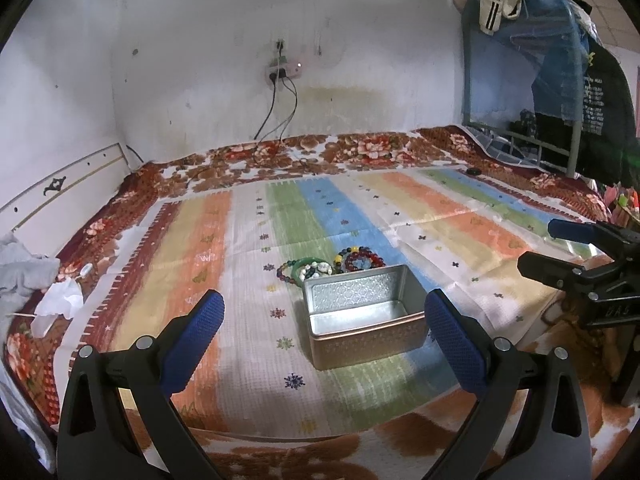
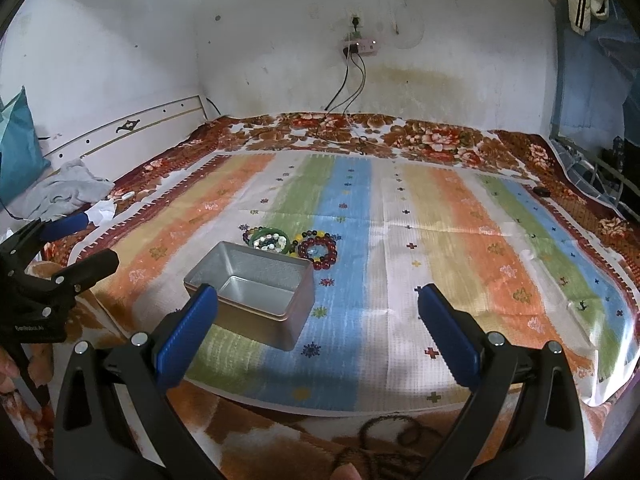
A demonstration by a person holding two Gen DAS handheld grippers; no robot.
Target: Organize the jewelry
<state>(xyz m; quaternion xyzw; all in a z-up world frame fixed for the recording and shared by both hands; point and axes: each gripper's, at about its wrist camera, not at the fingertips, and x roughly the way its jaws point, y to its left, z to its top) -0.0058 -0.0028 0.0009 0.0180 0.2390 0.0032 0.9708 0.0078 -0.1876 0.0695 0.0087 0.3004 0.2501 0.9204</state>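
Note:
An open silver metal tin stands empty on the striped cloth. Just behind it lies a heap of bead bracelets: a dark red one, a green bangle and multicoloured strands. My left gripper hovers open in front of the tin, its blue pads either side of it at a distance. My right gripper is open too, to the right of the tin and short of the bracelets. Each gripper appears in the other's view, the right gripper at the edge and the left gripper likewise.
The striped cloth covers a floral blanket on a bed against a white wall. Cables hang from a wall socket onto the blanket. Grey clothing and crumpled tissue lie at the left; a metal bed frame with hung clothes stands at the right.

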